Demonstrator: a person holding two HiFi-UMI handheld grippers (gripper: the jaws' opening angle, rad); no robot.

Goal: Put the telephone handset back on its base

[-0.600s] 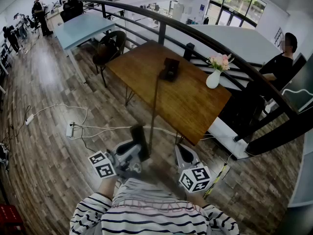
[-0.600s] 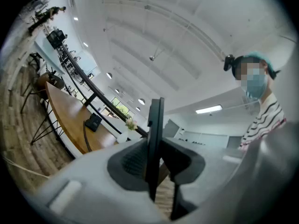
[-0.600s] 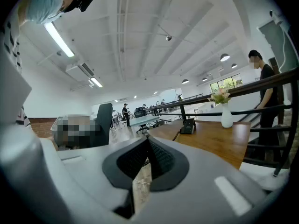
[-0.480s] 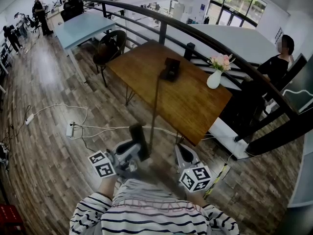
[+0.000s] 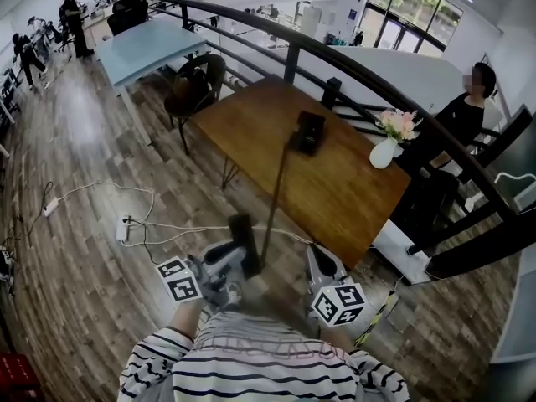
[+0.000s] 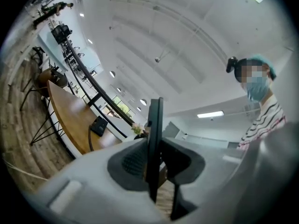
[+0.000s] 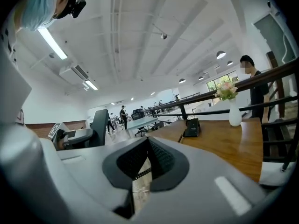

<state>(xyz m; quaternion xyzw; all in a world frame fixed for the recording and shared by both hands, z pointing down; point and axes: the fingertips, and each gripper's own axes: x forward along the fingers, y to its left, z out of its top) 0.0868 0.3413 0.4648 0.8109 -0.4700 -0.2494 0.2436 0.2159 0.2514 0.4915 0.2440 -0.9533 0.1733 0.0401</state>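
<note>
The telephone base (image 5: 308, 132) is sitting toward the far side of the tabletop (image 5: 352, 199), with the vase (image 5: 383, 152) standing to its right. The cord (image 5: 278, 195) is running from the base over the near edge to the handset (image 5: 244, 234). The handset is standing off the tabletop, in front, between the fingers of the left gripper (image 5: 242, 256), with the right gripper (image 5: 315, 260) just to its right.

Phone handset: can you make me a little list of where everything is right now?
handset: clamped in the left gripper, away from the table
base: on the wooden table, on the railing side
cord: runs from base to handset
right gripper: jaws together, holding nothing
vase of flowers: on the table, to the right of the base
</note>
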